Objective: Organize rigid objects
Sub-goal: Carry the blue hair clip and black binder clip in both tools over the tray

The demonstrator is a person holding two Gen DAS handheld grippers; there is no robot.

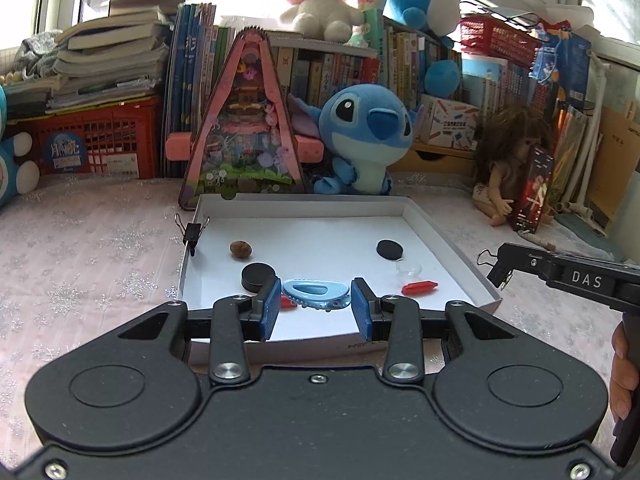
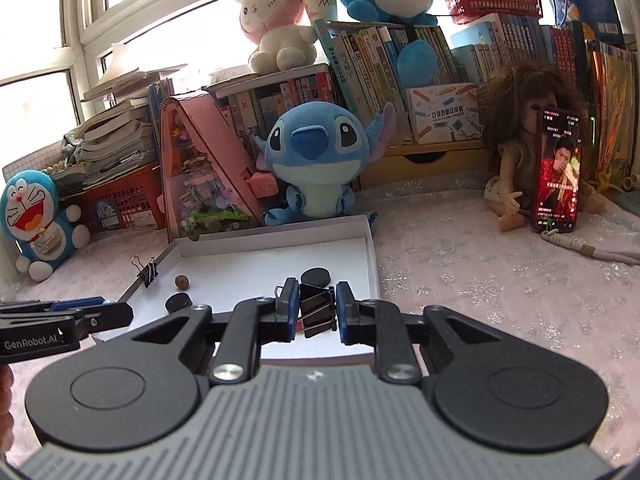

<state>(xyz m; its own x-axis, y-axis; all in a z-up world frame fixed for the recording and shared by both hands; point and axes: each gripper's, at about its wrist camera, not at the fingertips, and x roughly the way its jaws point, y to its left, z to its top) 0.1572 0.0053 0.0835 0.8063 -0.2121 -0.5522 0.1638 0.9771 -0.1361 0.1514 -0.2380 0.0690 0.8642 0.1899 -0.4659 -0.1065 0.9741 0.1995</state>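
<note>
Left gripper (image 1: 315, 307): blue pads clamped on the 2 ends of a light-blue hair clip (image 1: 316, 295), lifted just above the near edge of the white tray (image 1: 448, 236). Right gripper (image 2: 317, 309): pads pinched on a black binder clip (image 2: 317, 310), held over the near part of the same tray, wire handles pointing away. Hair clip: judged light, hard plastic, smooth and curved, so likely to pivot or slip if gripped off-centre; grip across the long axis looks sound, teeth along the lower edge judged the fragile part. Binder clip: judged light, stiff sprung steel, best taken on the flat black body, not on the loose wire loops. Inside the tray, beyond the hair clip: 2 black discs (image 1: 258, 276), a brown nut (image 1: 241, 249), a small clear cup (image 1: 409, 269), a red capsule-shaped piece (image 1: 419, 288). On the tray's left wall: a second binder clip (image 1: 193, 233), clipped upright. Behind the tray: a blue plush toy (image 1: 368, 136).
</note>
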